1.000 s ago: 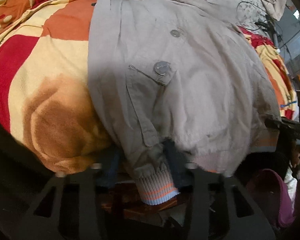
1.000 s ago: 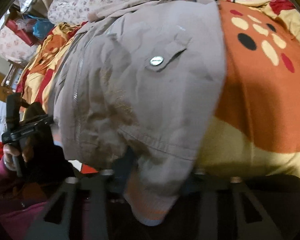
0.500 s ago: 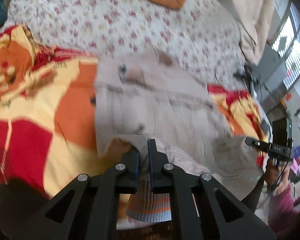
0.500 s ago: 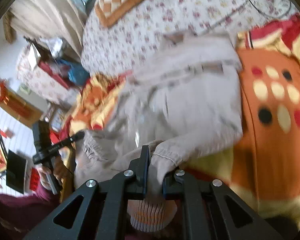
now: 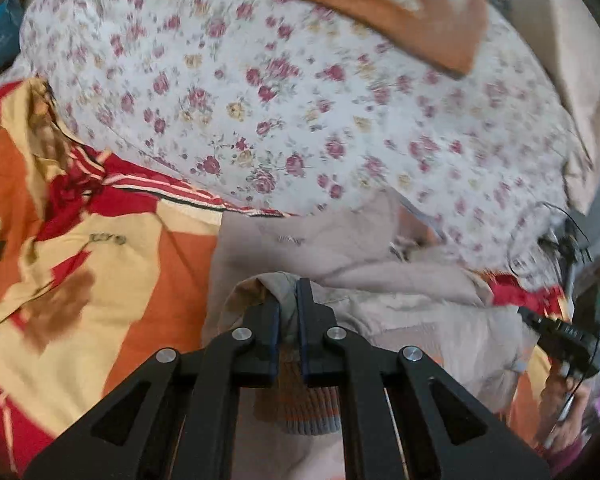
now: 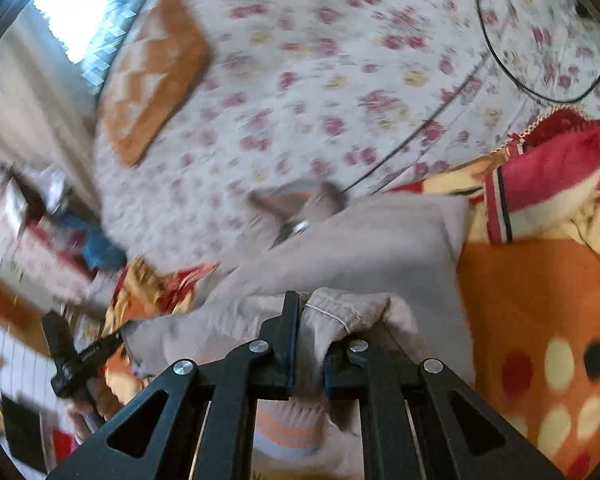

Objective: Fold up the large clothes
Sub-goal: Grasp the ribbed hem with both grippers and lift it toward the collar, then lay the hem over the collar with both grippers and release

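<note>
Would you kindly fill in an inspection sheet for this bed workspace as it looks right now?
Surface: floral sheet with an orange-red blanket over the near part.
Job's things: beige jacket, its lower edge lifted at two points.
Clutter: orange checked cushion.
Grippers: left hand-held gripper and right hand-held gripper each shut on jacket fabric.
Cables: black cable looped on the sheet.
Surroundings: bright window, blurred.

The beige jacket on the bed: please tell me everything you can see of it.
The beige jacket looks like woven cotton, with ribbed knit cuffs striped orange and grey. It lies crumpled on the orange, red and yellow blanket, and its far end reaches the floral sheet. The left gripper and the right gripper are each shut on a bunch of its lower fabric, and the cuffs hang below the fingers.
</note>
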The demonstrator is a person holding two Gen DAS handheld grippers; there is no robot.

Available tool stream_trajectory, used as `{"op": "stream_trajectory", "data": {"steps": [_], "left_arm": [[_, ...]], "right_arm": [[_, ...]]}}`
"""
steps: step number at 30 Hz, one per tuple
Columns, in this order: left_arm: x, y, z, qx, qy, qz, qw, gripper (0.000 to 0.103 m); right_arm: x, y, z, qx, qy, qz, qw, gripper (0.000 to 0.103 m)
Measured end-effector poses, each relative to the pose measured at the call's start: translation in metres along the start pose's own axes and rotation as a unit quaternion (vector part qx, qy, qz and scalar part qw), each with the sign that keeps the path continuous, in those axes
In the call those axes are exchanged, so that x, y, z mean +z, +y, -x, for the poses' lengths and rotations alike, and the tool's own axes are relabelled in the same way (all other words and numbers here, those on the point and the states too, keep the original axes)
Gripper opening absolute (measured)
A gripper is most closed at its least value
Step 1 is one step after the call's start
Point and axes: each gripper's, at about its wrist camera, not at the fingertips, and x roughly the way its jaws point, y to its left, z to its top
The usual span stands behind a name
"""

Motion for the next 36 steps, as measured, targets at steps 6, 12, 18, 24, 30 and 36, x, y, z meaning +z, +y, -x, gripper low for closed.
{"op": "stream_trajectory", "data": {"steps": [6, 12, 18, 24, 30, 36], "left_arm": [[0.020, 0.015, -0.043, -0.031, 0.035, 0.029, 0.9985, 0.021], [0.014, 0.007, 0.020, -0.013, -0.038, -0.029, 0.9988, 0.082], [-0.015, -0.009, -0.002, 0.005, 0.025, -0.081, 0.9964, 0.082], [-0.007, -0.008, -0.086, 0.069, 0.090, -0.066, 0.9913, 0.082], [0.013, 0.022, -0.086, 0.070, 0.087, 0.003, 0.9937, 0.082], [-0.016, 0.042, -0.021, 0.001, 0.093, -0.014, 0.9955, 0.083]], "right_arm": [[0.030, -0.035, -0.051, -0.021, 0.024, -0.038, 0.999, 0.025], [0.009, -0.021, 0.005, -0.036, -0.018, 0.011, 0.999, 0.066], [-0.025, 0.013, -0.014, -0.024, 0.056, 0.109, 0.992, 0.052], [0.004, 0.028, -0.091, -0.108, 0.058, 0.155, 0.980, 0.052], [0.054, 0.010, -0.148, -0.181, 0.047, 0.098, 0.978, 0.055], [0.023, 0.054, -0.103, -0.098, 0.042, 0.141, 0.984, 0.074]]}}
